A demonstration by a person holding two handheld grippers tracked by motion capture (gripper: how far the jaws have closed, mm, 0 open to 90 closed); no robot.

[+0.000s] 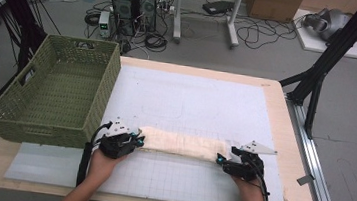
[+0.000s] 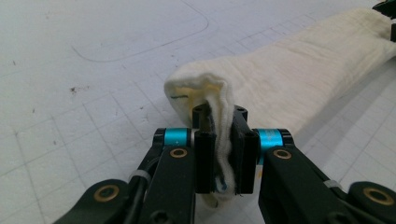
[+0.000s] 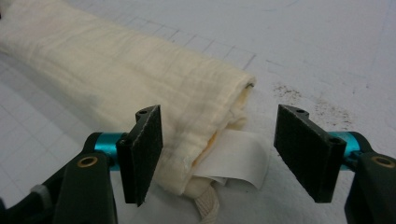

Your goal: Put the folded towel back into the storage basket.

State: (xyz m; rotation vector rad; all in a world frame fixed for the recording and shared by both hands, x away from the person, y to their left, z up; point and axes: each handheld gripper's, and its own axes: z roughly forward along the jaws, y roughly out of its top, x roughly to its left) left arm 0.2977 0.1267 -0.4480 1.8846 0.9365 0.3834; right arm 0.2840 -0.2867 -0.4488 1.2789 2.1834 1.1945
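Note:
A folded cream cloth (image 1: 182,144) lies as a long strip across the white gridded mat (image 1: 191,107), near the front. My left gripper (image 1: 134,139) is shut on the strip's left end; in the left gripper view the cloth (image 2: 280,79) is pinched between the jaws of the left gripper (image 2: 225,154). My right gripper (image 1: 221,160) is at the strip's right end. In the right gripper view the right gripper (image 3: 217,154) has its jaws apart around the cloth's corner (image 3: 140,84) and a white label (image 3: 238,161), not pressing on them.
A green woven basket (image 1: 54,92) stands on the table's left side, beside the left hand. The table's wooden edge (image 1: 284,126) runs along the right. Cables, computer towers (image 1: 133,5) and boxes lie on the floor beyond the table.

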